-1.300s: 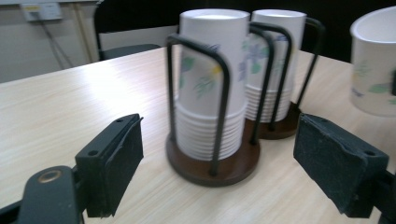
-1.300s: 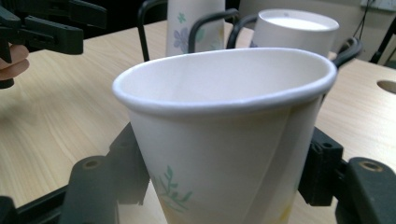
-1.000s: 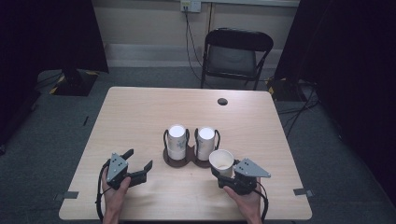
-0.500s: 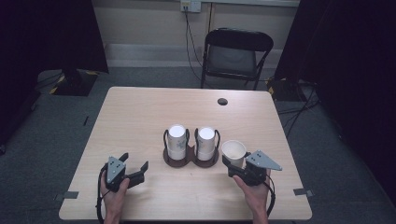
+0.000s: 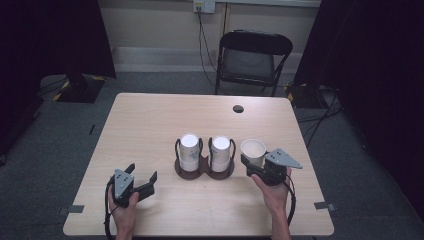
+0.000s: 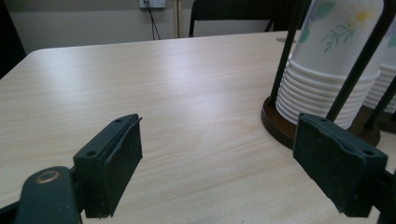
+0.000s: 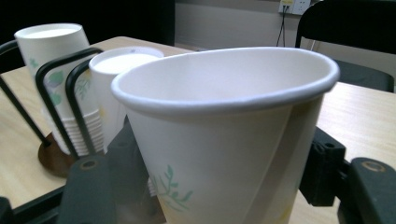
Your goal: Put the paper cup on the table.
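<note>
My right gripper (image 5: 253, 163) is shut on a white paper cup (image 5: 253, 148) with a green leaf print, held upright just right of the cup holder. In the right gripper view the cup (image 7: 224, 135) is up close between the jaws of the right gripper (image 7: 219, 182), its rim squeezed slightly oval. The dark wire holder (image 5: 204, 171) carries two stacks of upside-down cups (image 5: 189, 149) (image 5: 220, 149). My left gripper (image 5: 142, 173) is open and rests low near the table's front left. From the left gripper (image 6: 219, 158), the nearer stack (image 6: 327, 60) stands ahead to the right.
The wooden table (image 5: 150, 125) has a small dark round hole (image 5: 238, 108) near its far edge. A black folding chair (image 5: 252, 55) stands behind the table. Dark curtains hang at both sides.
My right gripper has carried the cup to the right and a little farther from the person, away from the holder's right stack. The left gripper has stayed put.
</note>
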`<state>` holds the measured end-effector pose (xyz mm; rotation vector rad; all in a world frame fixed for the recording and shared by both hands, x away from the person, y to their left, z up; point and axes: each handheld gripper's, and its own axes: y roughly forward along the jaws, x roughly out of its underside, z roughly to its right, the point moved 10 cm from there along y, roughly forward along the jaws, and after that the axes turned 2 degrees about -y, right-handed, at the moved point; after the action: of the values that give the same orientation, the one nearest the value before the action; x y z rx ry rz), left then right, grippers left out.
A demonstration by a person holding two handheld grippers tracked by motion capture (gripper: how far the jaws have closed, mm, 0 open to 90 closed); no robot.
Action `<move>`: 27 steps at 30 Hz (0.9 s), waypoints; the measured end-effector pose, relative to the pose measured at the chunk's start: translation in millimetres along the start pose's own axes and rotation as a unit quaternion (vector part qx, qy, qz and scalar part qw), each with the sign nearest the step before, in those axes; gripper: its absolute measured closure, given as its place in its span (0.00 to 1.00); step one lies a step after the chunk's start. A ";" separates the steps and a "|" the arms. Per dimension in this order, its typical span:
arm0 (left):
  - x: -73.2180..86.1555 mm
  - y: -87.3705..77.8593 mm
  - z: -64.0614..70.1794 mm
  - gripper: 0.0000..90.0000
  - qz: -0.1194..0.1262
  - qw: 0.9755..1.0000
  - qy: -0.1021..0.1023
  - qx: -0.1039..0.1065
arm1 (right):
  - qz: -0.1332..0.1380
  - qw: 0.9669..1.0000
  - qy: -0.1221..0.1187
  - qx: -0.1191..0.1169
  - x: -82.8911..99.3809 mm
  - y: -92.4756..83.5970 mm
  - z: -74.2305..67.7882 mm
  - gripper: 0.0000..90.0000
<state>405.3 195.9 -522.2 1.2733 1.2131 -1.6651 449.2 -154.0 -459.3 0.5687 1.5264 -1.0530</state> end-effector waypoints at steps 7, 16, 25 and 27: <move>0.2 0.0 0.9 0.17 -0.001 1.000 0.009 -0.001 | 0.012 1.000 0.014 0.015 -9.7 15.3 20.4 0.35; -0.4 -0.8 1.8 0.17 0.004 1.000 0.012 -0.001 | 0.009 0.999 0.018 0.029 -14.9 39.5 37.7 0.34; -0.1 -0.4 1.1 0.17 0.002 1.000 0.010 0.000 | -0.031 0.998 0.037 0.045 16.5 68.2 58.4 0.33; -0.3 -0.8 1.3 0.17 0.003 1.000 0.009 0.002 | -0.038 0.997 0.049 0.046 23.4 74.6 63.4 0.32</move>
<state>404.2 194.9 -521.6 1.2948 1.2154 -1.6554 537.5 -176.8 -501.9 0.6390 1.6020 -1.1722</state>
